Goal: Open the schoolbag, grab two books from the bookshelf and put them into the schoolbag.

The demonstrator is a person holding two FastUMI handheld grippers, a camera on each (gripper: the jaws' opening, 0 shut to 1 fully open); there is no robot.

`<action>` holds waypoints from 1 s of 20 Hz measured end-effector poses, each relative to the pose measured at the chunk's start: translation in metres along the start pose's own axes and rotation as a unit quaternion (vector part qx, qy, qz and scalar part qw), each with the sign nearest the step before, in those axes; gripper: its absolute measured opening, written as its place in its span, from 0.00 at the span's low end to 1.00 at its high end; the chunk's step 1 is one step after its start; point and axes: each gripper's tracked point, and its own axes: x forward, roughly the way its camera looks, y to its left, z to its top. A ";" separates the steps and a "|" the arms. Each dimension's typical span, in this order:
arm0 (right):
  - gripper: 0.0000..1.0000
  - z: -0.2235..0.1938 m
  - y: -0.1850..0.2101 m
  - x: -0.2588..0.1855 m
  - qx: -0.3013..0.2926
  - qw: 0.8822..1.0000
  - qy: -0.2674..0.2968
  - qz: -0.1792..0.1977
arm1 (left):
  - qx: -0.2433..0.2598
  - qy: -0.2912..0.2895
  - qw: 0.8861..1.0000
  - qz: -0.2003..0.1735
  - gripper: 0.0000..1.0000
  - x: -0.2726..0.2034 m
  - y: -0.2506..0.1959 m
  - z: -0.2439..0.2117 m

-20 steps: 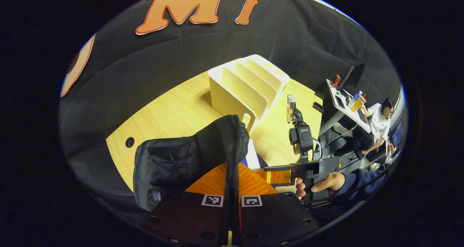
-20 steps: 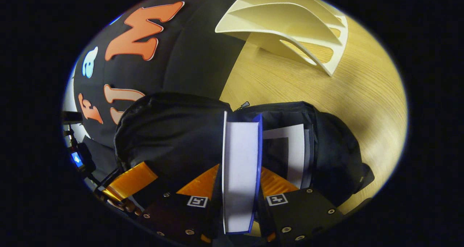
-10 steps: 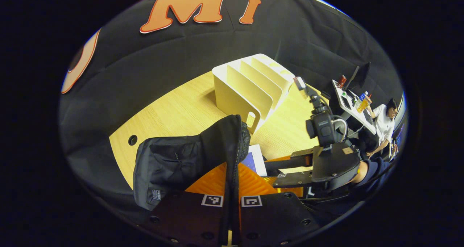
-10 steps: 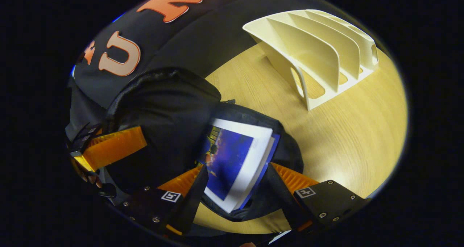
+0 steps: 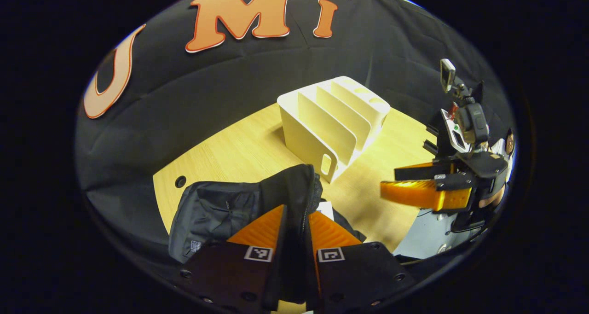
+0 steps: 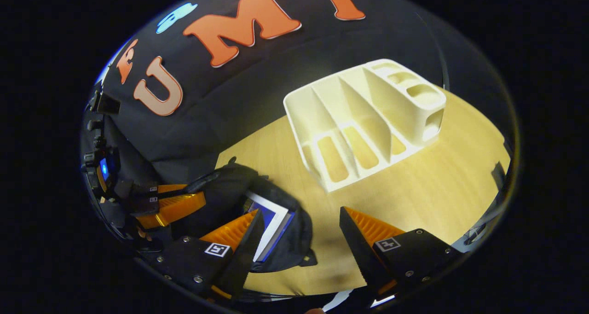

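Note:
The black schoolbag [image 5: 216,210] lies on the wooden table [image 5: 239,153] with its mouth held up. My left gripper [image 5: 298,212] is shut on the bag's zipper edge, and it is also in the right gripper view [image 6: 200,195]. A blue book [image 6: 269,222] with white page edges lies inside the bag [image 6: 221,189]; its white corner [image 5: 326,208] peeks out. My right gripper [image 6: 300,212] is open with nothing between its fingers, hanging above the bag's mouth and the table. From the left gripper view it [image 5: 389,181] hangs in the air at the right.
The white bookshelf [image 5: 333,125] stands behind the bag with empty slots, also in the right gripper view [image 6: 363,116]. A round cable hole [image 5: 180,181] sits near the table's left edge. Black cloth walls the back.
My right gripper let go of the blue book, which now rests inside the bag, and it drew back up and to the right. The left gripper kept hold of the bag's edge.

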 end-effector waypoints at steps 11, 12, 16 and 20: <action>0.98 0.126 -0.088 -0.120 -0.103 0.981 -0.155 -0.051 | -0.021 -0.194 0.980 0.041 0.89 -0.016 -0.132 0.122; 0.98 0.136 -0.096 -0.133 -0.109 0.978 -0.166 -0.055 | -0.026 -0.215 0.975 0.045 0.92 -0.020 -0.147 0.133; 0.98 0.164 -0.124 -0.172 -0.125 0.969 -0.203 -0.067 | -0.078 -0.276 0.956 0.054 0.94 -0.026 -0.187 0.179; 0.98 0.195 -0.145 -0.202 -0.114 0.959 -0.242 -0.088 | -0.113 -0.335 0.932 0.077 0.94 -0.045 -0.205 0.218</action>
